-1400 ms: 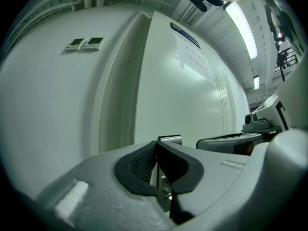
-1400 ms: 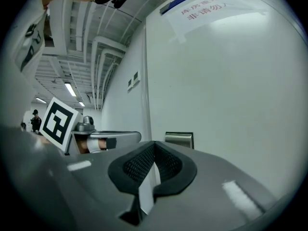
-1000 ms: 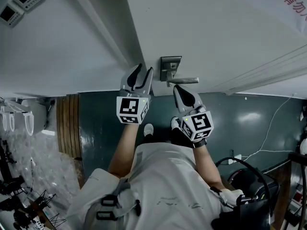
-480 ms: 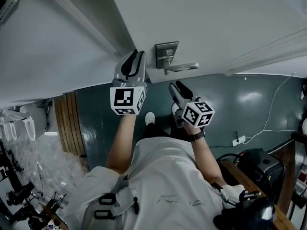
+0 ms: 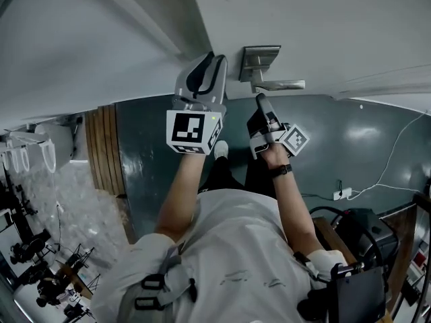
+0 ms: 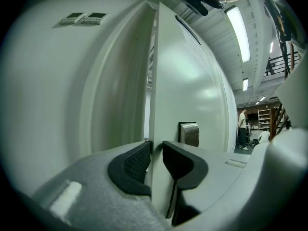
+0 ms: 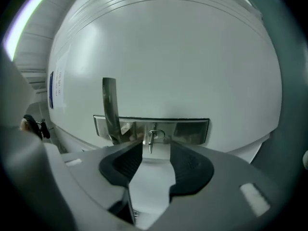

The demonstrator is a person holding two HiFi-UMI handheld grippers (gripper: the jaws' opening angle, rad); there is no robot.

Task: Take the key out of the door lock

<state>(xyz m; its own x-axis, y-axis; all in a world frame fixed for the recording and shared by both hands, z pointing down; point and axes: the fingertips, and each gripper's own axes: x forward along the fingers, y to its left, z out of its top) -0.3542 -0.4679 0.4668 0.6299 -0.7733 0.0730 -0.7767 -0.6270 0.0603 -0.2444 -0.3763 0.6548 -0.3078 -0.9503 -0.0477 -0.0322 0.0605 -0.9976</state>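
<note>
Chiefly, the risk sits with the right gripper (image 7: pixel 156 149): if it closes too early the pads nip only the tip of the small key (image 7: pixel 151 139), or nothing; a pull off the key's axis could bind it in the cylinder; drift toward 9 o'clock would knock the handle lever (image 7: pixel 110 106); a slack left hold could let the door swing and spoil the line.

Right gripper: jaws well apart, holding nothing; pads flank the key from just short of it, no contact that I can make out; the key stands at 12 o'clock between the jaw tips, seated in the lock plate (image 7: pixel 192 131), just right of the lever's root; in the head view the key is hidden.

Left gripper (image 6: pixel 153 153): jaws nearly together, door edge (image 6: pixel 153 81) running up between them toward 12 o'clock; both pads look pressed on it, so I judge it clamped.

Beyond, at 3 o'clock in the left gripper view: door face (image 6: pixel 192 81); far off, a person (image 6: pixel 242 129) standing.
</note>
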